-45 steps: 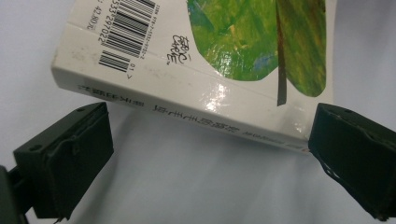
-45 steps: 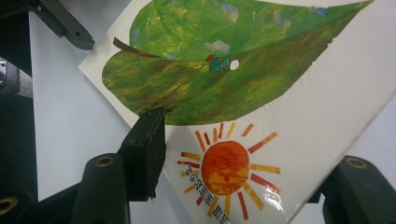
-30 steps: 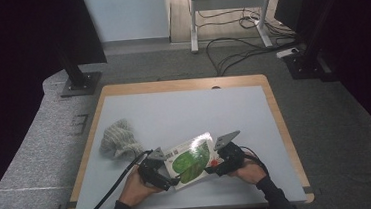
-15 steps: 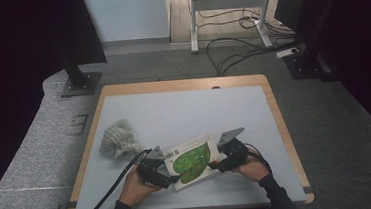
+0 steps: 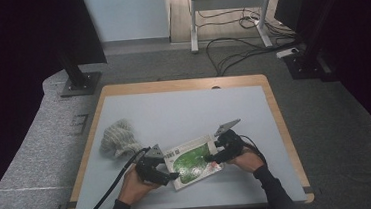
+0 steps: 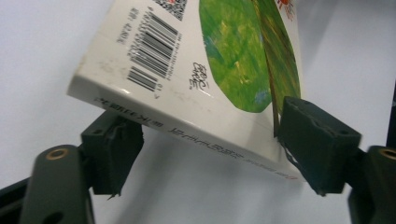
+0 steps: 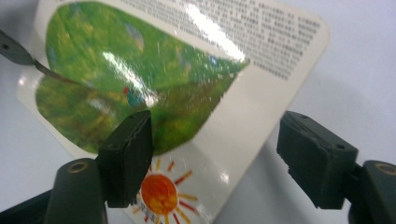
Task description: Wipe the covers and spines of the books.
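Pale table, a book near its front edge, a gripper at each end.
The left gripper straddled the spine corner, jaws just closing, pads not pressing; the right gripper stood partly open over the cover, having widened. A crumpled cloth lay left of the book.

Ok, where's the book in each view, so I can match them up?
High view: the book lies at the table's near edge, between both claws.
Left gripper view: book, upper centre, spine nearest.
Right gripper view: book, centre.
Shared landmark: the green leaf picture.
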### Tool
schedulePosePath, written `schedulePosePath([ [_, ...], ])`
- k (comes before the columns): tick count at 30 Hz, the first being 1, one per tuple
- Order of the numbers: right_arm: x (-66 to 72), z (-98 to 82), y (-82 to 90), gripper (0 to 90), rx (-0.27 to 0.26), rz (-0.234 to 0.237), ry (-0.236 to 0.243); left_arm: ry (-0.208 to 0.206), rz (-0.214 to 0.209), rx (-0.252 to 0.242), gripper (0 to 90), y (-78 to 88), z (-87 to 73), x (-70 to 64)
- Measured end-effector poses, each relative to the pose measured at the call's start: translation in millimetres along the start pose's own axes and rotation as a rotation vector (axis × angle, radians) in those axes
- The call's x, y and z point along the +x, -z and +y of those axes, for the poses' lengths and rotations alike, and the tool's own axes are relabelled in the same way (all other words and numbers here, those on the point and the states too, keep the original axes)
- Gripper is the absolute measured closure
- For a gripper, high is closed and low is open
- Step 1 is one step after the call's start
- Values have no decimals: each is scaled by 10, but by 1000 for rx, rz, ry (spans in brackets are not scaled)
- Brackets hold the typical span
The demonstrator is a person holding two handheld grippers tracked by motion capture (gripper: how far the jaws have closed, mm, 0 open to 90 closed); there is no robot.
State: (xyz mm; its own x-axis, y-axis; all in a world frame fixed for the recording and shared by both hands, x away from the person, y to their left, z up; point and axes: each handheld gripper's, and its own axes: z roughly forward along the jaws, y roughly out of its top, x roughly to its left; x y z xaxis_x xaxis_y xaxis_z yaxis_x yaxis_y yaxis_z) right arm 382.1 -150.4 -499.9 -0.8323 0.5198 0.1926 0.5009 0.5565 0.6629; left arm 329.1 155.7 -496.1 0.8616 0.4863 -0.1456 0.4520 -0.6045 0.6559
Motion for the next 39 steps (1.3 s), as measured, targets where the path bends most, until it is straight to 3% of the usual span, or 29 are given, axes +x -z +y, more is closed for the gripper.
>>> schedulePosePath([
  [7, 4, 57, 29, 322, -4, 10, 2, 14, -3, -9, 320, 55, 42, 25],
  [15, -20, 43, 108, 390, -44, 24, -22, 22, 0, -9, 397, 110, 111, 45],
  [28, -11, 94, 240, 504, -109, -15, -18, 28, 46, -9, 535, 252, 280, 109],
  [39, -11, 169, 336, 569, -156, -48, -16, 30, 85, -40, 631, 340, 418, 219],
])
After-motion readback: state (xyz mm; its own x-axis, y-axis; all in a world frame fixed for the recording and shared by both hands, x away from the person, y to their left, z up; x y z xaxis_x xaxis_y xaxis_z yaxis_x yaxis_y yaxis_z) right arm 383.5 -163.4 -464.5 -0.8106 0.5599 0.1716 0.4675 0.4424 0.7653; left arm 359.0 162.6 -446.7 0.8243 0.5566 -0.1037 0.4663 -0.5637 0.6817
